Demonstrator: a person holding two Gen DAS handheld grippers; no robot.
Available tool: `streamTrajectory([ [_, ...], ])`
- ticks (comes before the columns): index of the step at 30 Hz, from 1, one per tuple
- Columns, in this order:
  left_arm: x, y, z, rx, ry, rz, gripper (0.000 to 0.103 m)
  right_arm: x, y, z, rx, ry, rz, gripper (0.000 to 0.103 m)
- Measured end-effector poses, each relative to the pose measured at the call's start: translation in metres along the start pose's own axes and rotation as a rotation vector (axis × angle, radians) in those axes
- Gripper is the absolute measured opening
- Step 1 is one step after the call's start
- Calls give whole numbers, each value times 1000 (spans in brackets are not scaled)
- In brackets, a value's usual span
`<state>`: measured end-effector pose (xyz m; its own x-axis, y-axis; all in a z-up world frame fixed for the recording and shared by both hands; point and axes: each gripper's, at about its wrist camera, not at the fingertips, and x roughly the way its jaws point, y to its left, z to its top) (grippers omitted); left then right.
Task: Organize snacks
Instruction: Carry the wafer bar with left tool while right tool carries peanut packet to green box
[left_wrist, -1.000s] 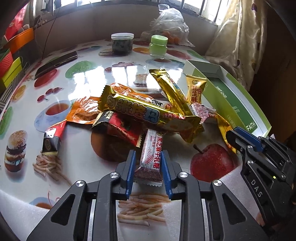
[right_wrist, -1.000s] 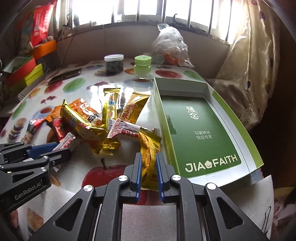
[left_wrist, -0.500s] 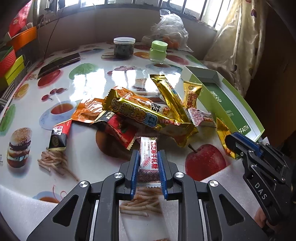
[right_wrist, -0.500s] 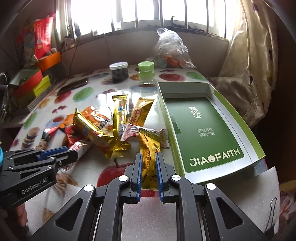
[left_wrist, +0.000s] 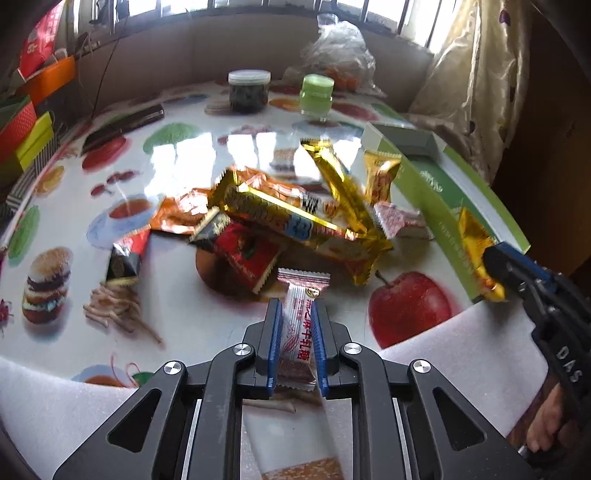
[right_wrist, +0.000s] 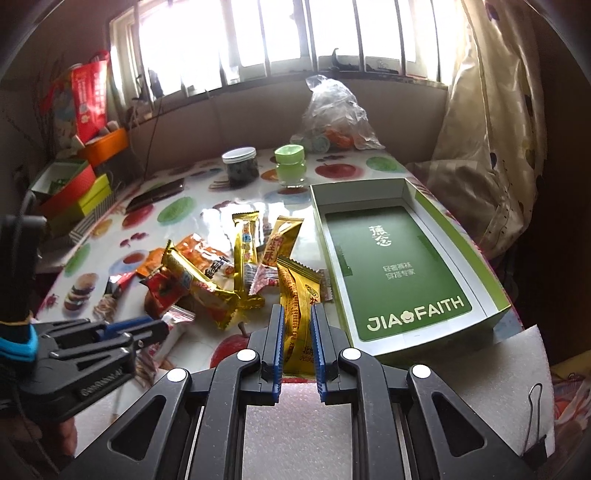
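A heap of wrapped snacks (left_wrist: 295, 218) lies in the middle of the fruit-print table. My left gripper (left_wrist: 297, 306) is shut on a white-and-red nougat bar (left_wrist: 301, 295), just in front of the heap. In the right wrist view my right gripper (right_wrist: 297, 314) is shut on a gold-and-orange snack packet (right_wrist: 297, 291), lifted off the table beside the near left corner of the open green box (right_wrist: 491, 258). The same packet (left_wrist: 474, 240) shows at the right in the left wrist view, held by the right gripper (left_wrist: 496, 258). The box holds no snacks.
A dark jar (right_wrist: 240, 168), a green jar (right_wrist: 290, 164) and a clear plastic bag (right_wrist: 332, 114) stand at the table's far side. A dark phone-like slab (right_wrist: 155, 195) and coloured boxes (right_wrist: 70, 192) are at the far left. White foam (right_wrist: 295, 424) covers the near edge.
The left jaws closed on the nougat bar. The right gripper rose with the gold packet, lifting it off the table near the green box.
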<state>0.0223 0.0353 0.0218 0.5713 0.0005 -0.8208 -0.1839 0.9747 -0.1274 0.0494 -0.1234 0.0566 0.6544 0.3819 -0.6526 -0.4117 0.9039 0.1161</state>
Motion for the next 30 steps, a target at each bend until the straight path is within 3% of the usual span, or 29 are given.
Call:
streamTrajectory([
  [4,0,-2,1,16,2,-2,18,0,0,0,1,-1,3,13],
  [8,8,-4,-2,28,39,-13,39,-2,-1,0,2,-1,5,13],
  [10,13,-6,-4,36,51,-10,42,-2,0,0,2,-1,6,13],
  [16,13,-7,-4,41,44,26,42,-4,-1,1,10,1,1,13],
  [17,13,-6,-4,43,43,35,35,-4,-2,1,11,0,0,13],
  [18,13,-6,-4,47,46,35,21,-3,-3,1,11,1,-1,13],
  [19,13,-7,-3,50,49,34,20,-3,-3,2,13,0,-1,13],
  [30,-12,-14,15,42,-7,6,20,-9,-15,11,34,-22,-12,13],
])
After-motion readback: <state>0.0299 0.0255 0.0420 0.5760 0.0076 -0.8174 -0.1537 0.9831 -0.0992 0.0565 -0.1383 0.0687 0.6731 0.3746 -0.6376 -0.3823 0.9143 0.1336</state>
